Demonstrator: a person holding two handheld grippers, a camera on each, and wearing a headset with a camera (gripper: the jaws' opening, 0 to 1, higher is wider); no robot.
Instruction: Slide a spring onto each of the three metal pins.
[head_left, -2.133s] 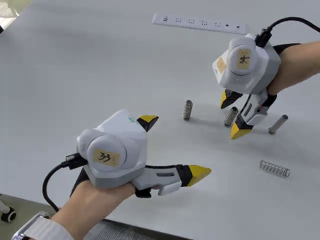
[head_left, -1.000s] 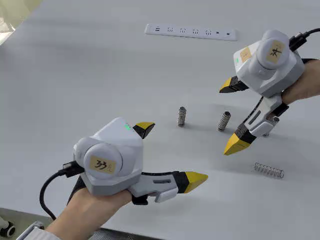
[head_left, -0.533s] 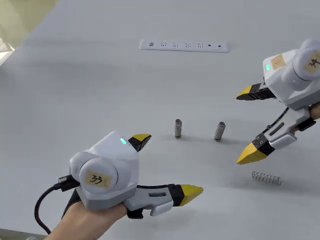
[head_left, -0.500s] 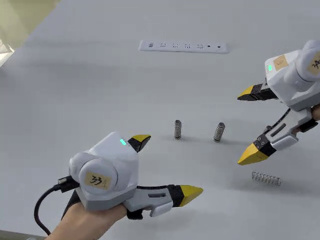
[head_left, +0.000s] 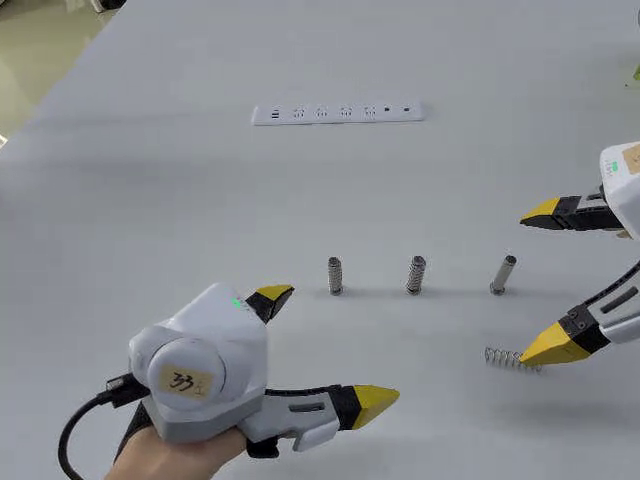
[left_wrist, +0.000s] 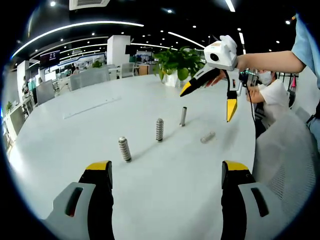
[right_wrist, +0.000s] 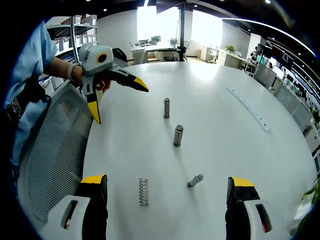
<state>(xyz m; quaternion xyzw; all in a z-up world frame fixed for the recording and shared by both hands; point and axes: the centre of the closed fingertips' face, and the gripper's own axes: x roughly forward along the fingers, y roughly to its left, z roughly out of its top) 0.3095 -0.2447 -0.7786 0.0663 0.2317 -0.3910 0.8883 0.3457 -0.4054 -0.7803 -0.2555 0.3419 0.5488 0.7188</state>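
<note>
Three metal pins stand in a row on the white table (head_left: 180, 220). The left pin (head_left: 335, 276) and the middle pin (head_left: 416, 275) each carry a spring. The right pin (head_left: 503, 275) is bare. A loose spring (head_left: 505, 359) lies flat in front of the bare pin, close to the lower fingertip of my right gripper (head_left: 545, 282), which is open and holds nothing. My left gripper (head_left: 325, 347) is open and sits low at the near left, well short of the pins. In the right gripper view the loose spring (right_wrist: 143, 191) and the bare pin (right_wrist: 195, 180) lie between the jaws.
A white power strip (head_left: 338, 114) lies at the far side of the table. In the left gripper view a mesh chair back (left_wrist: 285, 165) stands past the table edge, with a seated person beyond it. Open tabletop surrounds the pins.
My right gripper has drawn back to the right, away from the middle pin, staying open. The bare pin is now uncovered. The head camera has shifted; the left gripper has barely moved.
</note>
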